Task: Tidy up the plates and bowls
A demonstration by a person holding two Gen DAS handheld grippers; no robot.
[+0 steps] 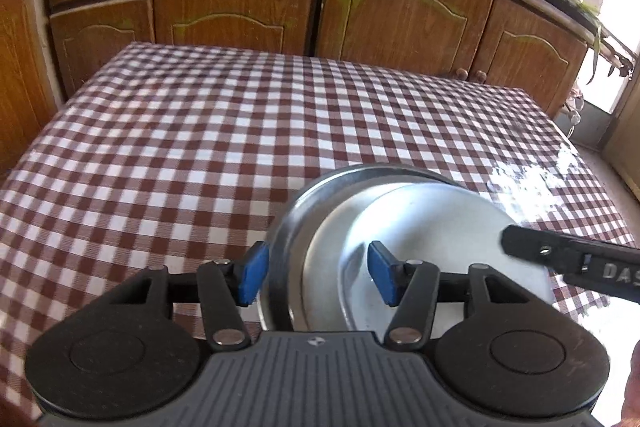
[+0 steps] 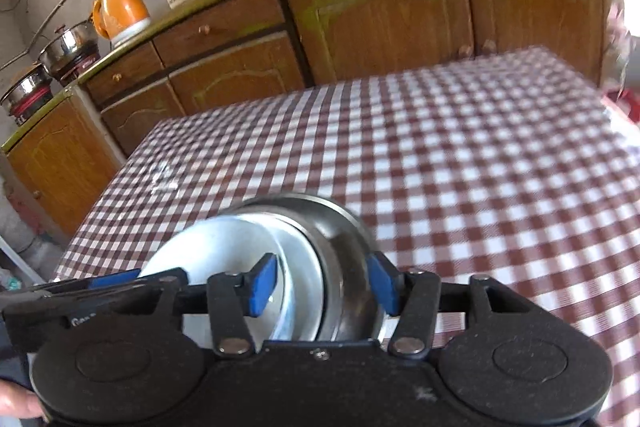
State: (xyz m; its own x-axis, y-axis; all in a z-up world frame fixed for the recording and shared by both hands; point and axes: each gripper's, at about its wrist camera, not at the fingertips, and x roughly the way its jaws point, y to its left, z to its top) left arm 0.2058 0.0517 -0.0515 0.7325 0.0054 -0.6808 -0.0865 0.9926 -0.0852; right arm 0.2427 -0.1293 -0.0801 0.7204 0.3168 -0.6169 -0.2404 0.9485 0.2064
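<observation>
Where gripper (image 2: 324,281) blocks, plate (image 2: 224,247) half-hidden

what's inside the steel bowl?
A white plate sits tilted inside the steel bowl, one edge riding up toward the bowl's rim. Whatever lies beneath the plate, on the bowl's bottom, is covered.

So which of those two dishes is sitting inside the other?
The white plate lies inside the steel dish. The steel dish is shiny grey metal with a raised rim around the white one, and rests directly on the checked tablecloth.
</observation>
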